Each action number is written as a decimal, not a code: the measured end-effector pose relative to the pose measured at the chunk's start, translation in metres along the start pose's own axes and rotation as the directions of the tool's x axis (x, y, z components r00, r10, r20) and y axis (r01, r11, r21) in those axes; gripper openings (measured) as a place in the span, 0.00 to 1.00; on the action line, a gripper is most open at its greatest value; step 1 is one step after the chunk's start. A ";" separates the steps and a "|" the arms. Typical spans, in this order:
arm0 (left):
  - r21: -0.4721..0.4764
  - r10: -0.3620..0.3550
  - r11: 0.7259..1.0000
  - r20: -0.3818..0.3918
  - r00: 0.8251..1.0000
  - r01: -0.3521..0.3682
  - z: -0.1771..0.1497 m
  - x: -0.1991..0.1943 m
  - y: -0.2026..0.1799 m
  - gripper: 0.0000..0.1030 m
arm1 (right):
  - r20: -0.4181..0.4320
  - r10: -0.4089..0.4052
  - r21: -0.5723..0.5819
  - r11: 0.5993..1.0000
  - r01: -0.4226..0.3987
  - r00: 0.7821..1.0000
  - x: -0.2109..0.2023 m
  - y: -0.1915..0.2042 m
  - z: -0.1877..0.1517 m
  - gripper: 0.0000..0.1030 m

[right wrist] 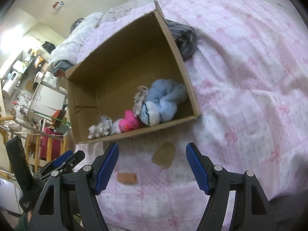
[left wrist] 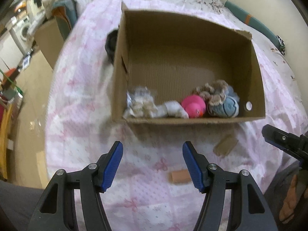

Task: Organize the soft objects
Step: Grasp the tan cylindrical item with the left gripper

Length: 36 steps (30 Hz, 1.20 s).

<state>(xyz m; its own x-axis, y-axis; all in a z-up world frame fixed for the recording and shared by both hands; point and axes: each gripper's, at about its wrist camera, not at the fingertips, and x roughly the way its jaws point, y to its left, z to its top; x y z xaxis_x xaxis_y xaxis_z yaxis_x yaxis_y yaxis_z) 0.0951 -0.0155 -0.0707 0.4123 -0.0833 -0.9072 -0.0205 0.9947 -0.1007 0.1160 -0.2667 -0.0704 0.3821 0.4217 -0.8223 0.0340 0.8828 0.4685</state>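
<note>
An open cardboard box (left wrist: 188, 38) (right wrist: 173, 44) sits on a pink patterned bedspread (left wrist: 86, 96) (right wrist: 250, 77). Along its near wall lie a beige-and-white fluffy toy (left wrist: 139, 104) (right wrist: 101, 129), a pink duck toy (left wrist: 193, 106) (right wrist: 128, 123), a brown crocheted piece (left wrist: 213, 92) and a light blue plush (left wrist: 225, 107) (right wrist: 163, 100). My left gripper (left wrist: 152, 165) hangs open over the bedspread in front of the box, nothing between its blue pads. My right gripper (right wrist: 152, 165) is open too, empty, near the box's front edge; its tip shows at the right of the left wrist view (left wrist: 279, 138).
A small orange-tan cylinder (left wrist: 178, 176) (right wrist: 127, 179) and a flat cardboard scrap (left wrist: 225, 146) (right wrist: 163, 156) lie on the bedspread before the box. A dark grey bundle (left wrist: 111, 44) (right wrist: 184, 38) rests against the box's outer side. The floor, a washing machine (left wrist: 23, 32) and shelves lie beyond the bed's edge.
</note>
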 end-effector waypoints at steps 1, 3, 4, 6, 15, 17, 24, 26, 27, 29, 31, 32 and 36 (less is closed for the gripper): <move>-0.003 -0.016 1.000 -0.014 1.000 0.016 -0.001 0.002 0.000 0.59 | -0.005 -0.004 0.004 1.000 0.004 1.000 0.001 -0.001 -0.001 0.74; -0.014 -0.052 0.999 -0.047 0.998 0.052 -0.005 0.008 -0.002 0.59 | -0.018 -0.020 0.004 1.000 0.020 1.000 0.004 0.000 -0.003 0.74; -0.023 -0.064 0.998 -0.063 0.996 0.063 -0.007 0.012 -0.002 0.59 | -0.026 -0.030 0.003 1.000 0.030 0.999 0.006 -0.001 -0.003 0.74; -0.052 -0.079 0.996 -0.090 0.993 0.075 -0.011 0.019 0.000 0.60 | -0.038 -0.045 0.007 0.999 0.046 0.998 0.008 -0.002 -0.005 0.74; -0.130 -0.152 0.983 -0.202 0.968 0.128 -0.033 0.059 -0.012 0.59 | -0.098 -0.091 0.065 0.993 0.098 0.991 0.026 -0.016 -0.006 0.74; -0.077 -0.143 0.989 -0.220 0.965 0.129 -0.037 0.064 -0.025 0.59 | -0.105 -0.093 0.063 0.993 0.100 0.990 0.028 -0.015 -0.006 0.74; 0.034 -0.122 0.991 -0.220 0.968 0.132 -0.046 0.078 -0.054 0.54 | -0.109 -0.103 0.064 0.992 0.110 0.989 0.029 -0.016 -0.007 0.74; 0.052 -0.093 0.993 -0.207 0.974 0.106 -0.047 0.078 -0.056 0.41 | -0.108 -0.106 0.070 0.991 0.114 0.988 0.029 -0.017 -0.007 0.74; 0.050 -0.098 0.993 -0.207 0.973 0.110 -0.046 0.078 -0.056 0.40 | -0.110 -0.108 0.071 0.991 0.116 0.988 0.030 -0.017 -0.007 0.74; 0.037 -0.118 0.991 -0.209 0.971 0.128 -0.046 0.077 -0.054 0.19 | -0.114 -0.111 0.070 0.990 0.119 0.987 0.031 -0.018 -0.007 0.74; 0.035 -0.161 0.984 -0.238 0.958 0.174 -0.047 0.077 -0.050 0.09 | -0.116 -0.113 0.067 0.990 0.121 0.987 0.031 -0.018 -0.007 0.74; 0.037 -0.171 0.982 -0.241 0.955 0.185 -0.048 0.076 -0.052 0.08 | -0.117 -0.113 0.065 0.990 0.121 0.987 0.032 -0.018 -0.007 0.74; 0.061 -0.175 0.979 -0.243 0.954 0.195 -0.050 0.066 -0.052 0.07 | -0.122 -0.110 0.070 0.990 0.119 0.986 0.034 -0.018 -0.006 0.74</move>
<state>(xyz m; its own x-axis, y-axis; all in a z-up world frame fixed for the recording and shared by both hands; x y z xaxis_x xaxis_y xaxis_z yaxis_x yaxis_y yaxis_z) 0.0776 -0.0754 -0.1457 0.1761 -0.2684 -0.9471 0.1157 0.9611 -0.2509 0.1234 -0.2666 -0.1088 0.2601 0.3442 -0.9021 0.1434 0.9102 0.3886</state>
